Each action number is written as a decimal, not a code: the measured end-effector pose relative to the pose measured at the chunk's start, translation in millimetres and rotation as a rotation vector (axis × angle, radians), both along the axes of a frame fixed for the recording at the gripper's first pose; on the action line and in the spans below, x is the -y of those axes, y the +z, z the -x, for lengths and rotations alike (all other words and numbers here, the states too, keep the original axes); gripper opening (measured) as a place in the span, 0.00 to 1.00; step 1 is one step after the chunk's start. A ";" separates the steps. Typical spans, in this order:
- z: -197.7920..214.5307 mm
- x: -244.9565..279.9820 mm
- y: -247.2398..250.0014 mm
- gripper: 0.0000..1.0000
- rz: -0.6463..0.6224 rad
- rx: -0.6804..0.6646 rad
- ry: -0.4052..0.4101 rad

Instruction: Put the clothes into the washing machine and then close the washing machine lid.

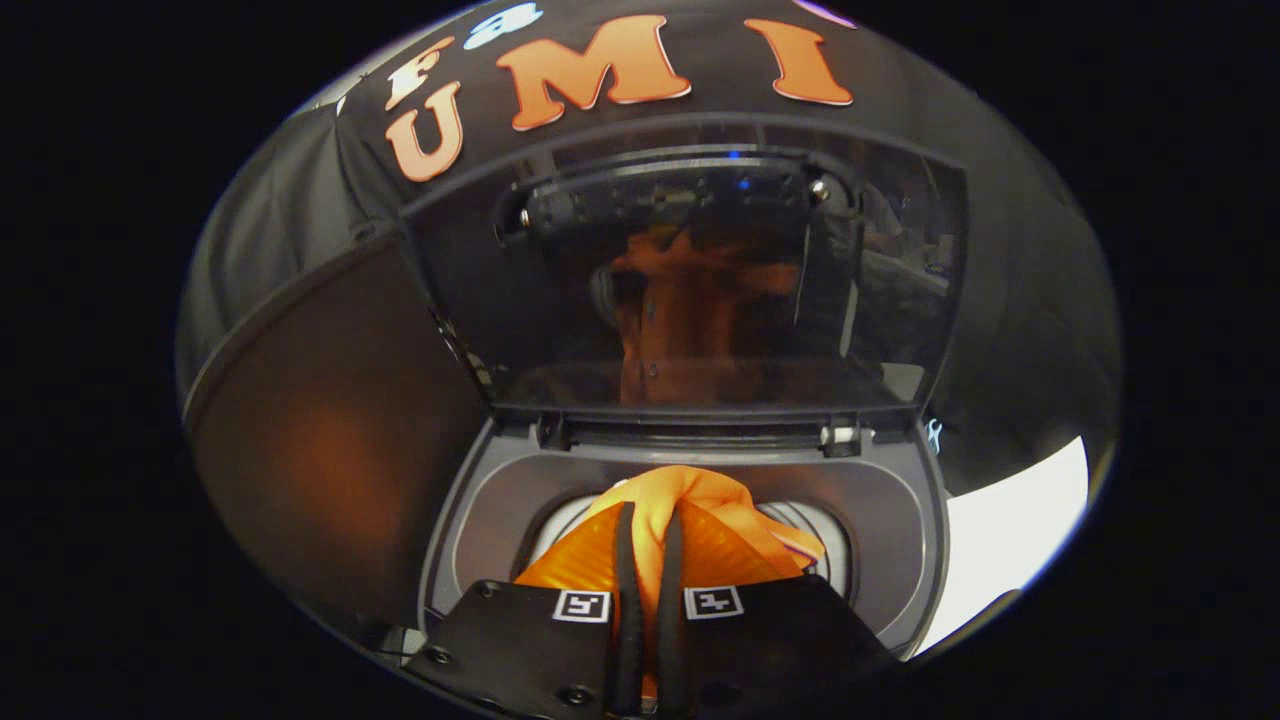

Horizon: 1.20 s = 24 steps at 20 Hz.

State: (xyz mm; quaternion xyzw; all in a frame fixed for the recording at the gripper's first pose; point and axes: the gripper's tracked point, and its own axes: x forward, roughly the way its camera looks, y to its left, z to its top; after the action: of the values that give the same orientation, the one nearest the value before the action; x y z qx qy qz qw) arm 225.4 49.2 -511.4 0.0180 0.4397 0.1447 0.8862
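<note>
1. The gripper [648, 530] has its two fingers drawn close together, and both press on a fold of the orange garment [690, 505] that is pinched in the narrow gap between them.
2. The fingers [626, 560] are long, slim and a little curved, with a matte, rubber-like surface; each one comes out from a flat block that bears a small square marker.
3. The garment is soft cloth of a bright orange colour. It bulges up in rounded folds just ahead of the fingertips and spreads to both sides of the fingers. On the parts near the blocks a fine ribbed or woven texture shows.
4. The garment hangs over the round opening of the washing machine [900, 560], a top-loading one. Whether the cloth already touches the drum, I cannot tell.
5. The top frame of the machine is smooth grey plastic with rounded corners; inside it a pale ring of the drum mouth [815, 525] shows beside the cloth.
6. The washing machine lid [520, 300] stands open and upright beyond the garment. It is a dark, glossy, transparent panel with a hinge bar along its lower edge, and the orange cloth is mirrored in it.
</note>
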 end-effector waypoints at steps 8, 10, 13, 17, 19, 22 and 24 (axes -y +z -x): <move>11.3 9.7 -109.7 0.14 0.060 -0.230 -0.085; 11.1 12.3 -114.0 0.14 0.068 -0.246 -0.100; 12.2 17.6 -113.8 0.15 0.073 -0.254 -0.105; 13.9 17.8 -112.1 0.34 0.063 -0.265 -0.120; 10.0 20.3 -105.5 0.59 0.076 -0.233 -0.117; 14.0 19.9 -97.1 1.00 0.080 -0.221 -0.103; 16.6 18.9 -93.6 1.00 0.074 -0.213 -0.109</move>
State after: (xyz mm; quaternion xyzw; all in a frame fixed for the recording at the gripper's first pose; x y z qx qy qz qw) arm 208.8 30.3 -605.0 0.0243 0.5346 0.0774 0.8412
